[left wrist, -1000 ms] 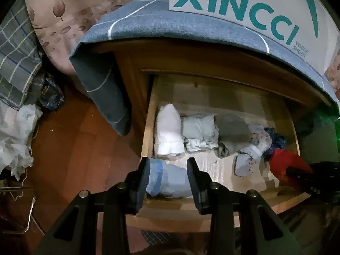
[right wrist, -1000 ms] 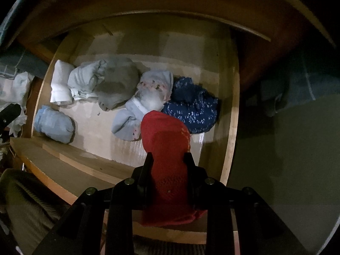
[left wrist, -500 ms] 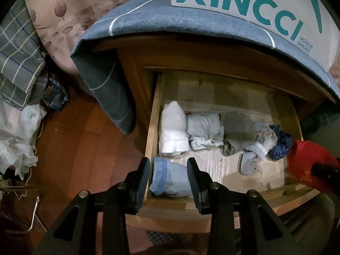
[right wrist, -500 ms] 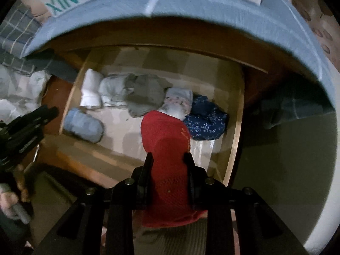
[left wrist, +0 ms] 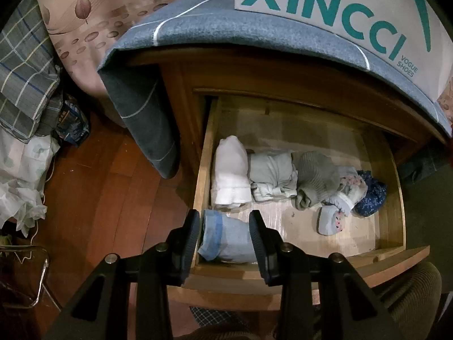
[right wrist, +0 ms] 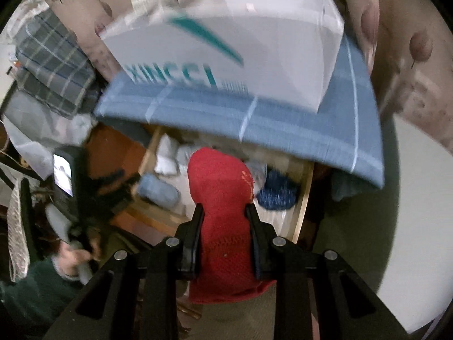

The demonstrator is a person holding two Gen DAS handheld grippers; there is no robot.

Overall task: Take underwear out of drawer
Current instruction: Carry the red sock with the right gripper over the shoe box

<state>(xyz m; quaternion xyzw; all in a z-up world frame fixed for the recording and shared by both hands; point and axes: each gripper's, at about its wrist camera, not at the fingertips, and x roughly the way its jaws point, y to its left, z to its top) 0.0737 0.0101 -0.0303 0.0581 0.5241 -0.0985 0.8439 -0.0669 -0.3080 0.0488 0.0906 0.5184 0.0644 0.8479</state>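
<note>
The right tongs are clamped on a red garment, held clear above the open drawer. The right wrist view is blurred, but the garment hangs free in front of the drawer with nothing under it.

The left tongs stand part-way apart over the drawer's front left corner, one pad on either side of a light blue roll. Whether the pads press on the roll cannot be told from this view; it appears to rest on the drawer floor.

Drawer contents, left to right along the middle:
- white roll
- pale green fold
- grey roll
- floral piece
- dark blue piece

A shoebox sits on a blue cloth that covers the top of the cabinet.

Step in hand: removal of the first piece; the red garment is out of the drawer and not yet set down.

Next move, as a judgement: carry the red garment to a resting place, possibly the cloth-covered top, and release. The left tongs must then close firmly on the blue roll and lift it straight up, clear of the drawer front.
</note>
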